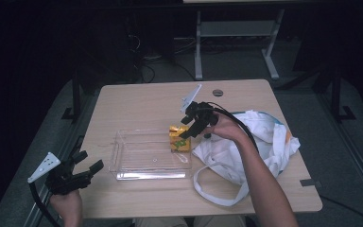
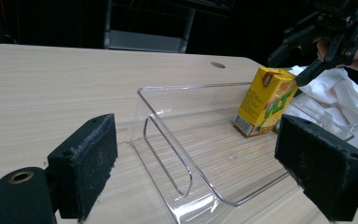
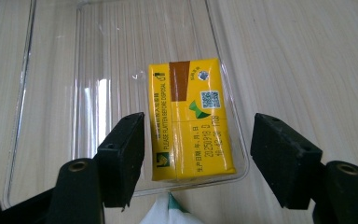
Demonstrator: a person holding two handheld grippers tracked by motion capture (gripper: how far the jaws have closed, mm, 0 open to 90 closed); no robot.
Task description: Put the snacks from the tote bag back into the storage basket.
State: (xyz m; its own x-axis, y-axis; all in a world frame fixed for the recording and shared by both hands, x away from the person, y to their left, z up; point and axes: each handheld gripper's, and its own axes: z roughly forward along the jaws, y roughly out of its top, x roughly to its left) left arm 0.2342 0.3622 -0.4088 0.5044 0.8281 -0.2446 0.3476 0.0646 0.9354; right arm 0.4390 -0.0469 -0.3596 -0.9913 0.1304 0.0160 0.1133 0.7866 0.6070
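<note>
Dark room — pale wood table, clear tray.

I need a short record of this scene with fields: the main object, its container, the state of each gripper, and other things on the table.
main object: yellow drink carton, standing upright
container: clear plastic tray; the carton stands inside, at the end near the cloth bag
right gripper: above the carton, jaws open on either side of it, pads not touching
left gripper: open, holding nothing, near the table's front left corner, apart from the tray
other things: white cloth bag with blue trim, lying beside the tray
surface: light wooden table
</note>
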